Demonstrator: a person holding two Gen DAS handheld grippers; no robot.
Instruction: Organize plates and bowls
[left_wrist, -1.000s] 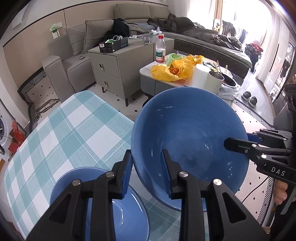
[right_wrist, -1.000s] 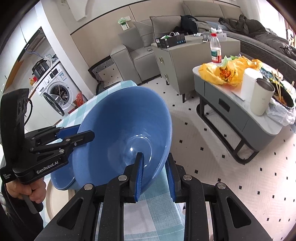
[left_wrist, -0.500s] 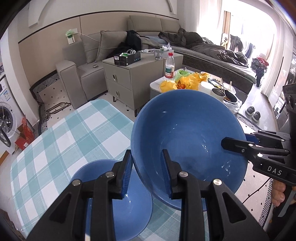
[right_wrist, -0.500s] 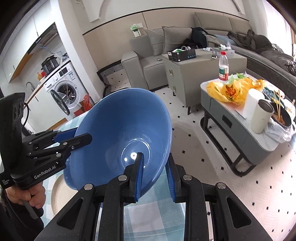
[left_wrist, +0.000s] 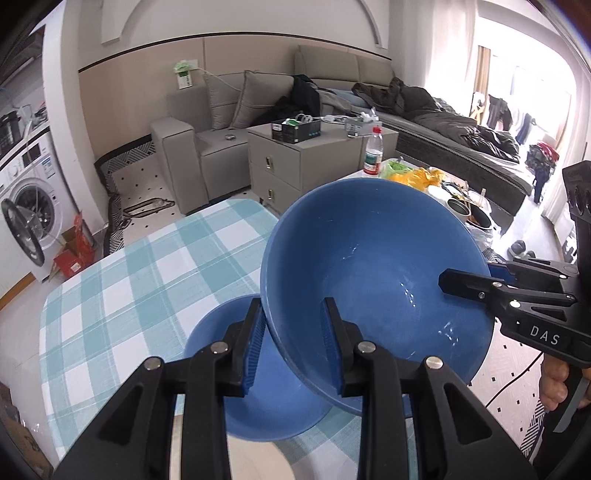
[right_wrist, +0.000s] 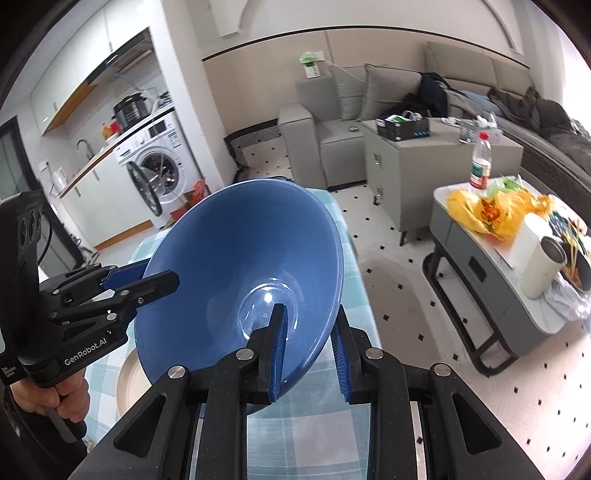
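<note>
Your left gripper (left_wrist: 293, 345) clamps the near rim of the big blue bowl (left_wrist: 373, 280), held tilted in the air above the checked tablecloth (left_wrist: 129, 280). Only that view shows the second blue bowl (left_wrist: 273, 402) underneath. Your right gripper (right_wrist: 308, 349) pinches the opposite rim (its camera alone catches a cream plate (right_wrist: 129, 376)).

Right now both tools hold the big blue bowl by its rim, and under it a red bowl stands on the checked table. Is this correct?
Not quite. The lower bowl is blue, not red; the left wrist view shows it. The rest holds: the left tool and the right tool both grip the rim of the big blue bowl, above the checked table.
</note>
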